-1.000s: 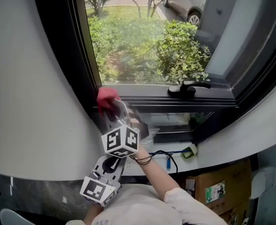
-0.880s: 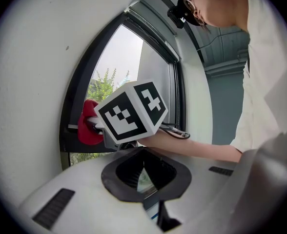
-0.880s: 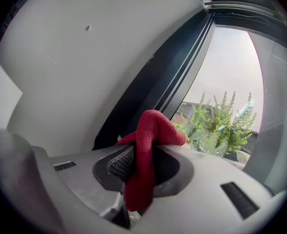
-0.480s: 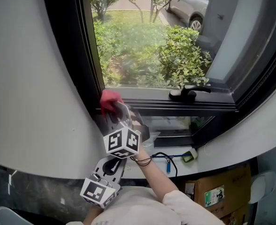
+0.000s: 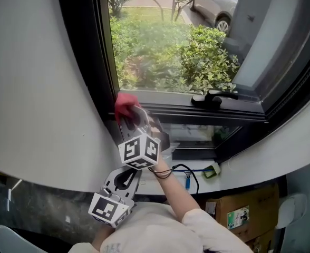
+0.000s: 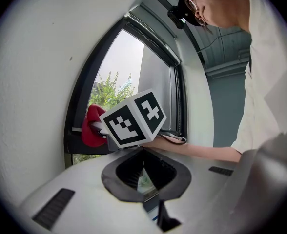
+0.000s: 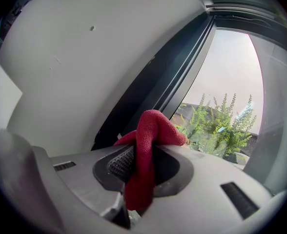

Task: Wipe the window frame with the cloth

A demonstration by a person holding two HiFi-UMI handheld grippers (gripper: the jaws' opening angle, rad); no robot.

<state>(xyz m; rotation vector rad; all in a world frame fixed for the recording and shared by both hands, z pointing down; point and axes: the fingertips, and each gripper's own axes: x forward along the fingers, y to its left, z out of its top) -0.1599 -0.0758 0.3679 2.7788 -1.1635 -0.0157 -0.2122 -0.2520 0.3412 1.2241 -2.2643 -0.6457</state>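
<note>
A red cloth [image 5: 125, 106] is pressed against the lower left corner of the black window frame [image 5: 99, 73]. My right gripper [image 5: 129, 118] is shut on it, and its marker cube [image 5: 139, 151] faces the head camera. In the right gripper view the cloth [image 7: 151, 130] is bunched between the ribbed pads and hangs down from my right gripper [image 7: 143, 167]. My left gripper [image 5: 124, 179] stays low, just behind the right one and away from the frame. Seen in its own view, the left gripper [image 6: 144, 172] is shut with nothing in it, and the cloth [image 6: 91, 130] shows ahead.
A black window handle [image 5: 213, 97] sits on the lower rail to the right. On the white sill [image 5: 260, 152] lie a black cable with a blue plug [image 5: 187, 181] and a small green and white item [image 5: 213, 170]. A cardboard box [image 5: 239, 210] stands below. A white wall [image 5: 39, 88] flanks the left.
The head camera has drifted a little. The right gripper and cloth stay at the frame's lower left corner, edging slightly up. The left gripper has barely moved.
</note>
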